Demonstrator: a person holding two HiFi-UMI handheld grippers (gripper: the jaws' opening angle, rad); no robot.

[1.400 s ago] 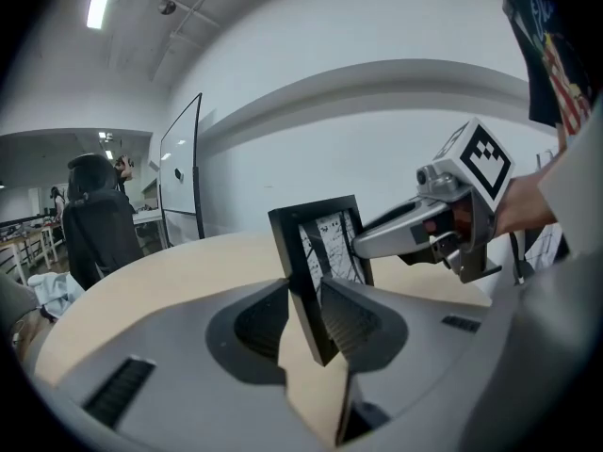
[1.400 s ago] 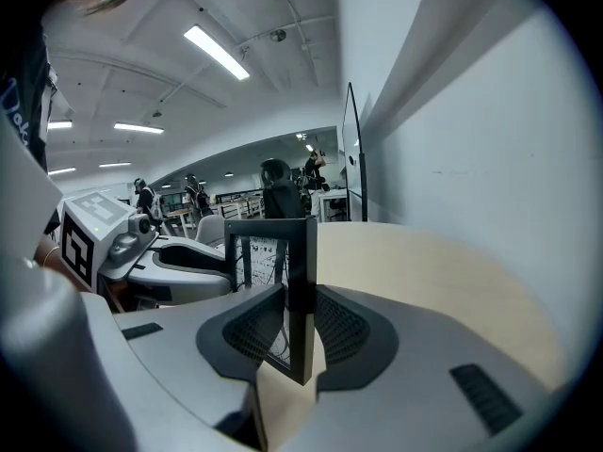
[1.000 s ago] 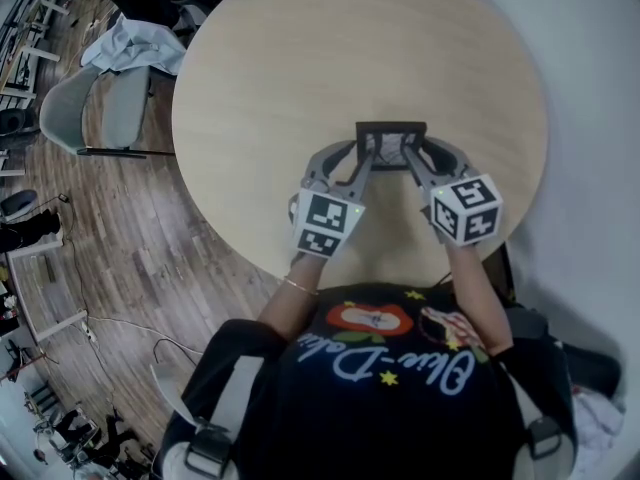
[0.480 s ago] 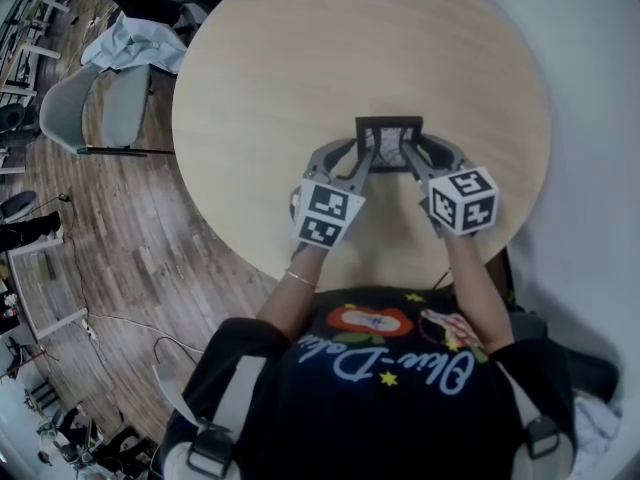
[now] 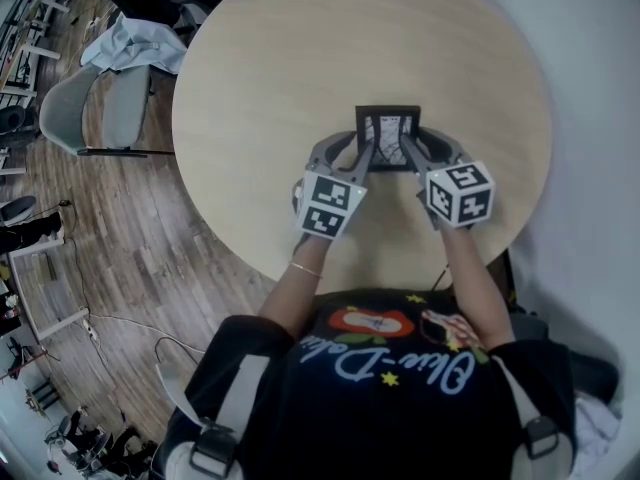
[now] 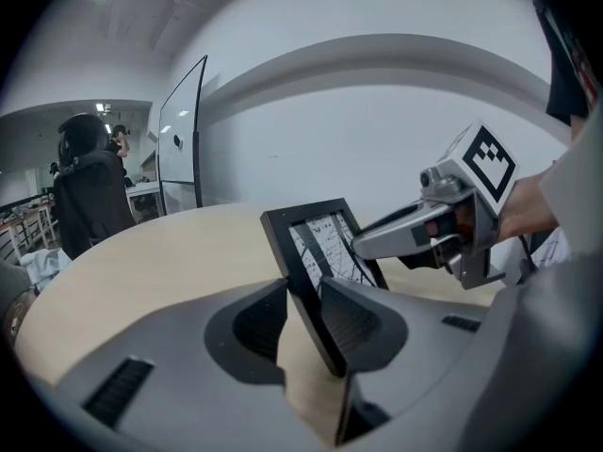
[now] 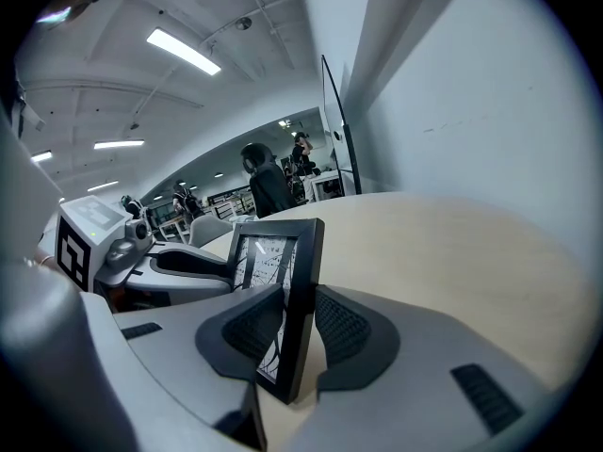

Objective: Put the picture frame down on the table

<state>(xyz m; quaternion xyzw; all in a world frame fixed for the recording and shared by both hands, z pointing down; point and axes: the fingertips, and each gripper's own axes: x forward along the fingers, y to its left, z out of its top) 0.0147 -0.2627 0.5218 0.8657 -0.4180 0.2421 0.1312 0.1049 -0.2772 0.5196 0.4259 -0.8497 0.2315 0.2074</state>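
Note:
A small black picture frame (image 5: 388,138) with a line print stands nearly upright over the near part of the round wooden table (image 5: 300,68). My left gripper (image 5: 365,155) is shut on its left edge, and the frame (image 6: 316,243) is pinched between those pads. My right gripper (image 5: 411,155) holds the right edge, and the frame (image 7: 281,281) sits between its ribbed pads. Its jaws have just eased slightly wider, with the frame still gripped. I cannot tell whether the frame's bottom edge touches the tabletop.
A grey chair (image 5: 100,108) and a pale cloth (image 5: 135,40) are on the wooden floor left of the table. A white wall runs along the right. The table's near edge is close to the person's body.
Both grippers have carried the frame a little farther from the person and lower towards the tabletop. More of the frame's face now shows.

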